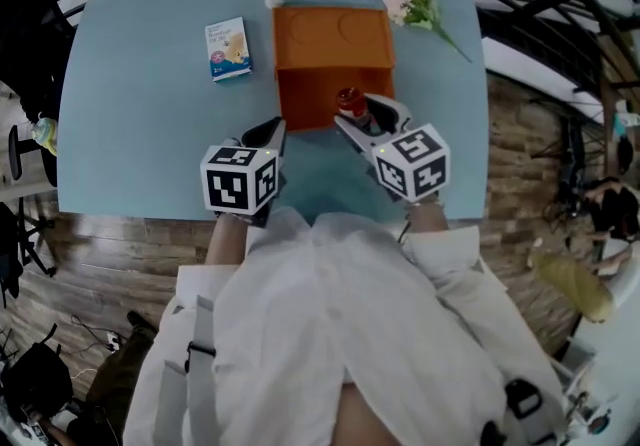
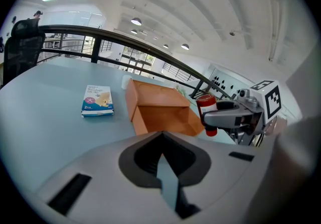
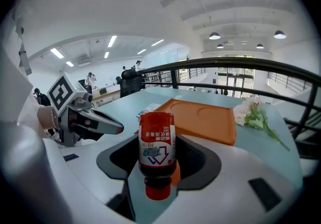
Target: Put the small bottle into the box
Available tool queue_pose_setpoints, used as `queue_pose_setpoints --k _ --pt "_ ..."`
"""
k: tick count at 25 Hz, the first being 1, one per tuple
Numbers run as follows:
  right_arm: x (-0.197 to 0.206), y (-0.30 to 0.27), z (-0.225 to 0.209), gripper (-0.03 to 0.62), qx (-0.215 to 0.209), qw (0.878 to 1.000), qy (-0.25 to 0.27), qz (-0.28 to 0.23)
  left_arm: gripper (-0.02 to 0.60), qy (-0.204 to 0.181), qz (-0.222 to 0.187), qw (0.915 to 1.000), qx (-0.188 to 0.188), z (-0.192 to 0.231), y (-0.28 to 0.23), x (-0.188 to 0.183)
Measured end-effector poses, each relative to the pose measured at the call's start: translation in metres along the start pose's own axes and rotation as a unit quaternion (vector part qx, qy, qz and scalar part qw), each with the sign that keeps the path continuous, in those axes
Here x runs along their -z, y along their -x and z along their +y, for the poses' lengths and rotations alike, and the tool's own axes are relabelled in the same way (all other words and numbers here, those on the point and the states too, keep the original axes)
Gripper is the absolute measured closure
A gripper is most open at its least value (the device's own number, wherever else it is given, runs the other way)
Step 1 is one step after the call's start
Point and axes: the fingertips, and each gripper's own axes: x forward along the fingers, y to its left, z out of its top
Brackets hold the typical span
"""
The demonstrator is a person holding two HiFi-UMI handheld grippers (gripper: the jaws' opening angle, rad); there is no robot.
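The small bottle hangs cap-down, clamped in the right gripper, mid-frame in the head view and just in front of the orange box's open mouth. It could catch the box's lid edge and shove the unheld carton away, or slip when released. The left gripper, jaws together and empty, sits lower left of the box. A bandage packet lies upper left and flowers upper right, neither blocking.

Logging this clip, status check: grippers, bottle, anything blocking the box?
Left hand-held gripper shut, empty. Right hand-held gripper shut on small bottle, just outside the open box. Nothing blocking the opening.
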Motion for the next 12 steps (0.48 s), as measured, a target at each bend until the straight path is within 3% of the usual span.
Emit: queue_pose_setpoints --k 12 --pt "-0.002 -0.033 -0.022 0.376 -0.040 0.990 0.108 0.078 0.577 0.007 0.008 0.9998 -0.018 0.025 -0.004 0.003"
